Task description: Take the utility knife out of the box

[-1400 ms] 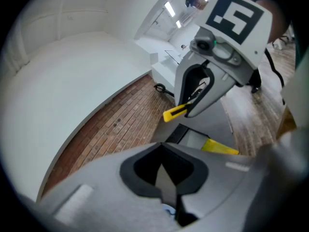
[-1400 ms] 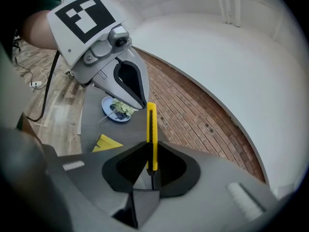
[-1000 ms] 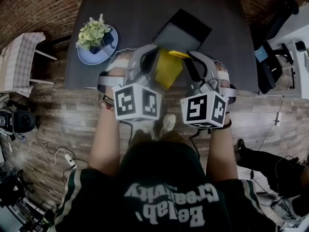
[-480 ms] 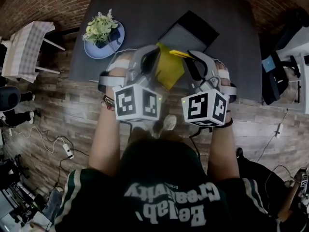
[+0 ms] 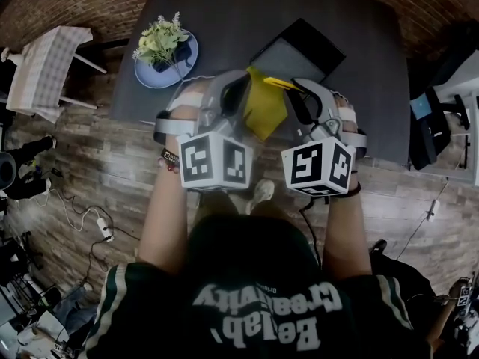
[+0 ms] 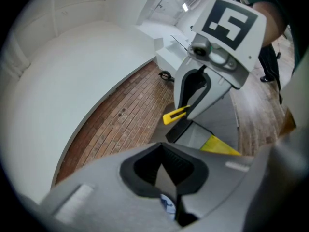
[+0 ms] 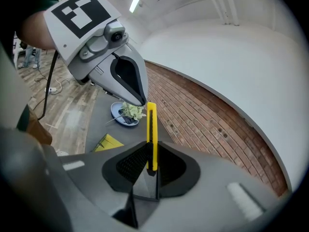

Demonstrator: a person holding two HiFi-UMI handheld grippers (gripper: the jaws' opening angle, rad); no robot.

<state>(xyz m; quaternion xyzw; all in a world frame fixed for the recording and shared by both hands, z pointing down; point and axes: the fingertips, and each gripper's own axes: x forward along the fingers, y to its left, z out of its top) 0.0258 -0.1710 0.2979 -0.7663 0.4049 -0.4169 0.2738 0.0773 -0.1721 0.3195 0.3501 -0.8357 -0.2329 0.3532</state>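
Note:
My right gripper is shut on a slim yellow utility knife, which sticks out forward past the pads, above the near part of the dark table. The knife also shows in the left gripper view. My left gripper hangs close beside it with its pads together and nothing clear between them. A flat black box with a grey inside lies on the table just beyond. A yellow box sits low between the grippers, apparently on the table.
A blue plate with a small potted plant stands on the table's left part. The table's near edge borders a wooden floor with cables. A checked chair stands left, dark office chairs right.
The head view has drifted slightly, so the table and plant sit a little further right. Both grippers and the held knife keep their places.

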